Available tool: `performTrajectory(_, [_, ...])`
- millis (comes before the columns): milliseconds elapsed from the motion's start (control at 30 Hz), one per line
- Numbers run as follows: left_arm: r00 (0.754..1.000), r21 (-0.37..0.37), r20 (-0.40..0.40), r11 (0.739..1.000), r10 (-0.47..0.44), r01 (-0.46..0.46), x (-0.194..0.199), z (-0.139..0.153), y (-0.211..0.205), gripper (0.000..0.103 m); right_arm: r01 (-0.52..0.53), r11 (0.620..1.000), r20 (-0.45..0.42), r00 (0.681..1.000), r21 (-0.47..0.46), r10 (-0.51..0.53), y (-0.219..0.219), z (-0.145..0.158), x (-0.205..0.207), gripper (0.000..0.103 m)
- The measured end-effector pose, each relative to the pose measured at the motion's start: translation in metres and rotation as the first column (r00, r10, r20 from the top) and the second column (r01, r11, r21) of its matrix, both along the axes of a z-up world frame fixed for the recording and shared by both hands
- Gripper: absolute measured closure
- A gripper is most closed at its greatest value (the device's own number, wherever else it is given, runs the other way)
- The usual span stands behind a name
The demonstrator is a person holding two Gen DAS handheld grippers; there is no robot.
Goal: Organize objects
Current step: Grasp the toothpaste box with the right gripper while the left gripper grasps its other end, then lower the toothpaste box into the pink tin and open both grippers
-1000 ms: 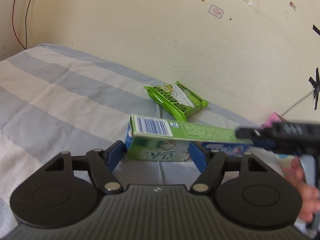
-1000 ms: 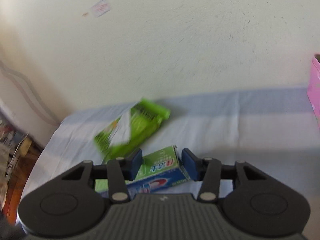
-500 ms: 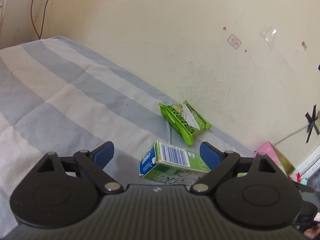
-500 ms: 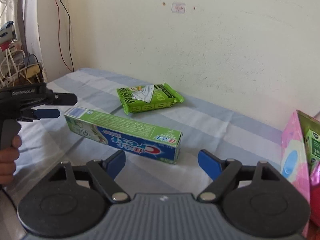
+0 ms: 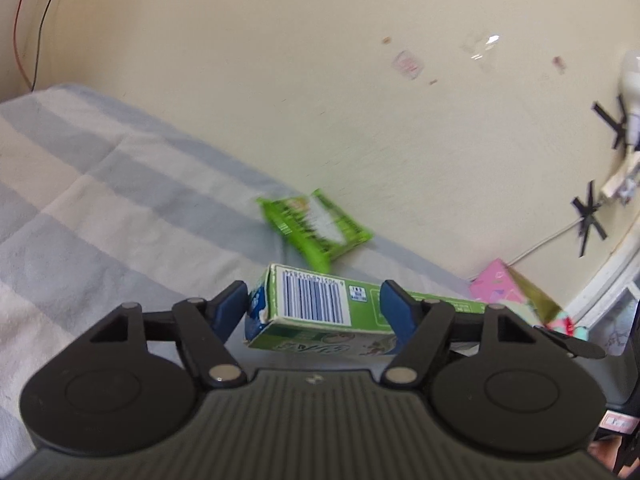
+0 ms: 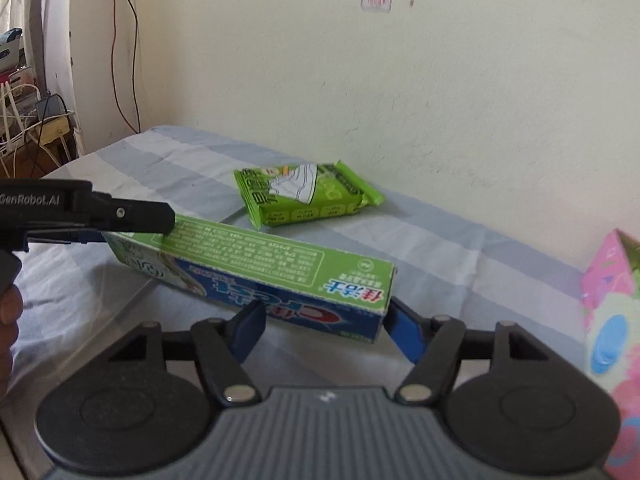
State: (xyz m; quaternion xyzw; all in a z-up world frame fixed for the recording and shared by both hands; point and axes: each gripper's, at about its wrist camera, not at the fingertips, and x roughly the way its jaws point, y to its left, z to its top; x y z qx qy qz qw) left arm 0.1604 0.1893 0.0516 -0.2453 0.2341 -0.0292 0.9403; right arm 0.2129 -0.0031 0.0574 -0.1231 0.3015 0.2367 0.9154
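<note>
A long green and blue toothpaste box point(image 5: 316, 304) point(image 6: 260, 256) lies slanted over the striped bed sheet point(image 5: 100, 200). My left gripper point(image 5: 312, 298) has its closing jaws around the barcode end, with the pads against the box. In the right wrist view the left gripper point(image 6: 152, 222) comes in from the left over that same end, and a hand point(image 6: 8, 312) holds it. My right gripper point(image 6: 326, 312) is closing around the box's other end. Its pads stand a little apart from the box. A green wipes pack point(image 5: 316, 228) point(image 6: 308, 192) rests behind the box by the wall.
A pink patterned bag point(image 6: 612, 276) point(image 5: 500, 284) stands at the right end of the bed. The cream wall runs close behind the objects. Cables and clutter point(image 6: 24, 128) sit past the bed's left end.
Half a second ago both grippers stood wide with the box flat on the sheet. Now both jaws have narrowed around its ends, and the right gripper has come closer to the box.
</note>
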Motion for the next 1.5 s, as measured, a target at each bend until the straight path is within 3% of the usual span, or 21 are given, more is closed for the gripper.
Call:
performTrajectory(133, [0.996, 0.035, 0.076, 0.998, -0.046, 0.043, -0.012, 0.035, -0.040, 0.028, 0.044, 0.999, 0.086, 0.995, 0.003, -0.044, -0.030, 0.033, -0.023, 0.037])
performTrajectory(300, [0.976, 0.101, 0.127, 0.981, -0.178, 0.165, -0.006, 0.066, -0.116, 0.027, 0.155, 0.988, 0.161, 0.974, 0.022, -0.157, -0.103, 0.063, -0.050, 0.037])
performTrajectory(567, [0.909, 0.155, 0.029, 0.900, -0.416, 0.407, 0.027, 0.055, -0.267, 0.023, 0.374, 0.928, 0.126, 0.921, -0.013, -0.369, -0.244, 0.062, -0.070, 0.037])
performTrajectory(733, [0.882, 0.228, -0.072, 0.853, -0.466, 0.470, 0.051, 0.038, -0.326, 0.020, 0.435, 0.900, 0.044, 0.900, -0.024, -0.434, -0.304, 0.044, -0.057, 0.037])
performTrajectory(800, [0.880, 0.252, -0.116, 0.843, -0.460, 0.474, 0.066, 0.030, -0.339, 0.020, 0.448, 0.894, 0.029, 0.894, -0.016, -0.447, -0.317, 0.036, -0.047, 0.037])
performTrajectory(967, [0.900, 0.326, -0.094, 0.841, -0.425, 0.431, 0.090, 0.042, -0.360, 0.015, 0.477, 0.877, 0.016, 0.878, 0.051, -0.478, -0.335, 0.029, -0.023, 0.035])
performTrajectory(1067, [0.901, 0.401, -0.097, 0.812, -0.424, 0.425, 0.106, 0.042, -0.374, 0.011, 0.505, 0.859, -0.017, 0.863, 0.083, -0.505, -0.342, 0.023, -0.002, 0.033])
performTrajectory(1133, [0.895, 0.386, -0.117, 0.810, -0.431, 0.441, 0.109, 0.039, -0.376, 0.010, 0.517, 0.852, -0.037, 0.856, 0.078, -0.516, -0.344, 0.017, 0.005, 0.031])
performTrajectory(1300, [0.865, 0.463, -0.168, 0.736, -0.474, 0.493, 0.080, 0.032, -0.380, 0.008, 0.486, 0.868, -0.103, 0.873, 0.102, -0.476, -0.350, 0.008, -0.020, 0.030])
performTrajectory(1400, [0.850, 0.438, -0.190, 0.733, -0.491, 0.521, 0.068, 0.028, -0.374, 0.009, 0.468, 0.878, -0.088, 0.883, 0.104, -0.461, -0.352, 0.011, -0.043, 0.030])
performTrajectory(1500, [0.860, 0.436, -0.180, 0.745, -0.477, 0.505, 0.058, 0.032, -0.368, 0.009, 0.470, 0.873, -0.053, 0.882, 0.132, -0.468, -0.356, 0.021, -0.062, 0.031])
